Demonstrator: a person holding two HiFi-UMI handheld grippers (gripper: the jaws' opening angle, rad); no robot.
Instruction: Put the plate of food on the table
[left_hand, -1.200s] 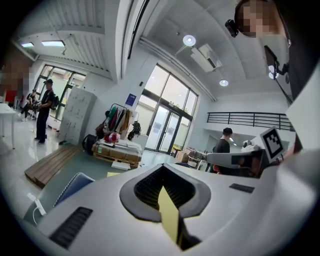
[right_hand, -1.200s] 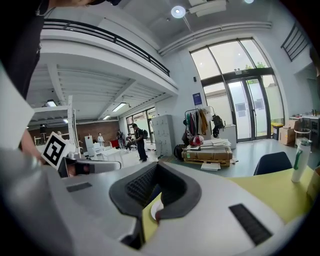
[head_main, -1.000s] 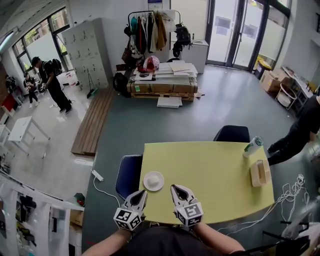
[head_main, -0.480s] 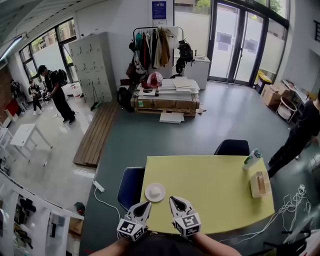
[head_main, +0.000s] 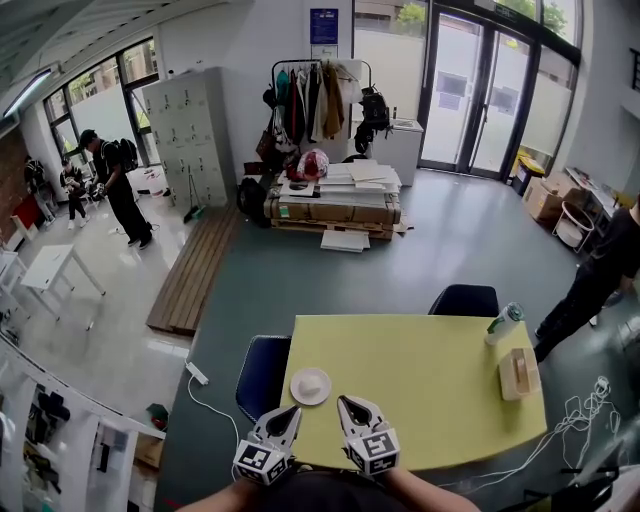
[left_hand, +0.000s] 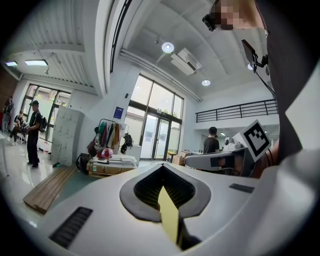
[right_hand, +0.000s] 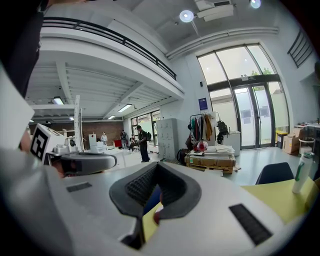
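Your left gripper (head_main: 286, 414) clenched, nothing between jaws. Your right gripper (head_main: 348, 404) clamped too, empty. Both at near edge of yellow table (head_main: 430, 400). Plate (head_main: 310, 386) sits on table near its left corner, just ahead of both grippers, touching neither. Food on it too small to make out. Blue sign (head_main: 323, 25) on far wall: writing unreadable. Bottle (head_main: 505, 322) at right edge: green label, print illegible. Your arms cut off at frame bottom.

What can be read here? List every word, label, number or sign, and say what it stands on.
No text is legible in any view.
Blue sign on the far wall: print too small to read.
Bottle on the yellow table: label too small to read.
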